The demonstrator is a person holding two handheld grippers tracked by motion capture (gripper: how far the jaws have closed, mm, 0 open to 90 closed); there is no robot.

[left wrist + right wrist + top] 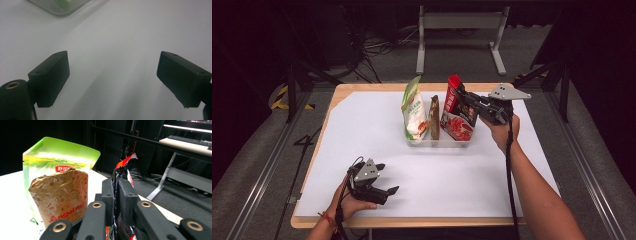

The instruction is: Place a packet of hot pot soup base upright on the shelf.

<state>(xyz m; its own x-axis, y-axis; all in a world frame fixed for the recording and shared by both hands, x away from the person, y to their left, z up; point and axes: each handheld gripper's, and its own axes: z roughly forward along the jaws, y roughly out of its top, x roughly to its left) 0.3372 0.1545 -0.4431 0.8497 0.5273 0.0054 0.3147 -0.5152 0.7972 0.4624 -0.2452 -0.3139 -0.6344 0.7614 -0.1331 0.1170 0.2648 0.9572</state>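
A clear tray (437, 143) at the table's far middle holds three upright bags: a green and white one (414, 112) on the left, a brown one (434, 117) in the middle, a red one (457, 115) on the right. My right gripper (463, 95) reaches in from the right and is shut on the red bag's top edge. In the right gripper view its jaws (116, 182) pinch the red bag (125, 162), with the brown bag (60, 195) and the green bag (57, 157) to the left. My left gripper (388, 177) rests open near the front left, its jaws (112, 75) wide over bare white sheet.
A white sheet (362, 140) covers the wooden table. A corner of the tray (60, 7) shows at the top of the left gripper view. Beyond the table stand a grey desk frame (462, 30) and floor cables (372, 50).
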